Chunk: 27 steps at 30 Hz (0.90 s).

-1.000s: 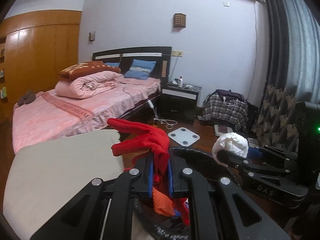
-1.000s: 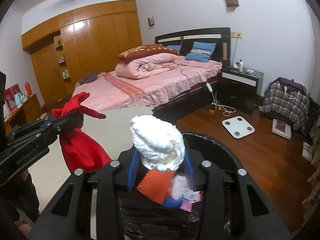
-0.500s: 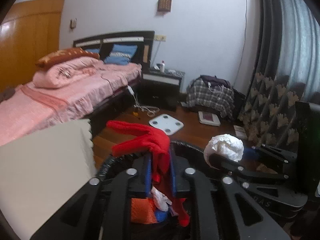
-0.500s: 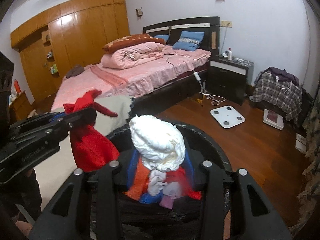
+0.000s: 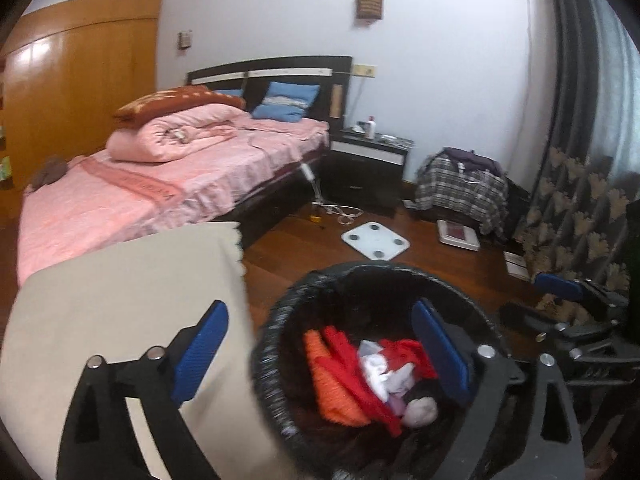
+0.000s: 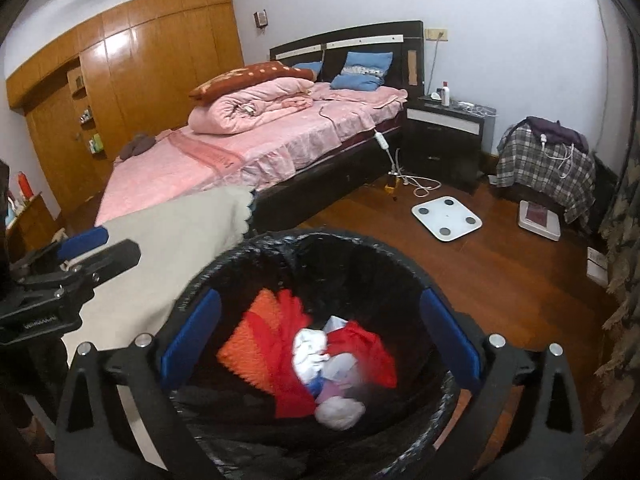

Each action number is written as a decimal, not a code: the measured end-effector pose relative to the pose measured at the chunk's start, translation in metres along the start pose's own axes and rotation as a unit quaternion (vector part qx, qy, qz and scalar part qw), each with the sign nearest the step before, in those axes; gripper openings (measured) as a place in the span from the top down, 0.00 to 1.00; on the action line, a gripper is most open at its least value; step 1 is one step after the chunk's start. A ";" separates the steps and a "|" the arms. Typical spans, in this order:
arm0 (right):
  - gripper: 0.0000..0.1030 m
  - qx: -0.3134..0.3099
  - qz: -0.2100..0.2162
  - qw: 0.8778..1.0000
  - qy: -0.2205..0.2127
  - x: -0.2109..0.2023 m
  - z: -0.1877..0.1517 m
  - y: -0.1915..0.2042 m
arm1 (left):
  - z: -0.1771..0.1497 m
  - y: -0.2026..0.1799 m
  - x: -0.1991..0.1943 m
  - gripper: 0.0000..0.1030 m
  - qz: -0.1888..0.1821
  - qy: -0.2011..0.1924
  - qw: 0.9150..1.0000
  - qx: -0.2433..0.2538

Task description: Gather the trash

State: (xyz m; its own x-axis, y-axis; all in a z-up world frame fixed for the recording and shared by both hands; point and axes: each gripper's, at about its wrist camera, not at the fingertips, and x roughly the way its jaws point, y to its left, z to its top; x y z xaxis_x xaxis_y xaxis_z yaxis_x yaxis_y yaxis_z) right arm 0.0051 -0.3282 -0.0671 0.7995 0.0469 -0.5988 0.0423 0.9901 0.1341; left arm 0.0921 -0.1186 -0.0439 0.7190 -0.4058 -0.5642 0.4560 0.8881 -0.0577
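Bare wooden floor [image 6: 500,264] lies open at right of frame, past the black-lined trash bin [image 6: 256,248], whose left rim meets the cream-covered desk [image 6: 168,232]. Inside lie red cloth [image 6: 292,364], orange cloth [image 5: 332,388] and white wads [image 6: 340,412]. Left claw [image 5: 320,348] and right claw [image 6: 320,340] have just sprung wide, both empty.

Dim indoor light, fisheye bending, trash blurred.
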 end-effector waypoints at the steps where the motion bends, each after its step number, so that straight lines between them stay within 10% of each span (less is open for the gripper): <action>1: 0.06 -0.002 0.003 1.000 -0.001 -0.002 0.002 0.003 | -0.001 0.004 -0.008 0.07 0.011 -0.003 1.000 -0.001; 27: 0.05 -0.064 0.062 0.995 -0.046 -0.073 0.024 0.091 | -0.009 0.023 -0.128 0.06 0.088 -0.065 0.994 -0.021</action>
State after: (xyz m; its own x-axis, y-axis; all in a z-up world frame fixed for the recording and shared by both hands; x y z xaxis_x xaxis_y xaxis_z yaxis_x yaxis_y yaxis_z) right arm -0.0347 -0.2442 0.0080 0.8452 0.1631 -0.5089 -0.1322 0.9865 0.0965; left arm 0.0062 -0.0446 0.0199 0.8490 -0.2654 -0.4568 0.2968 0.9549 -0.0032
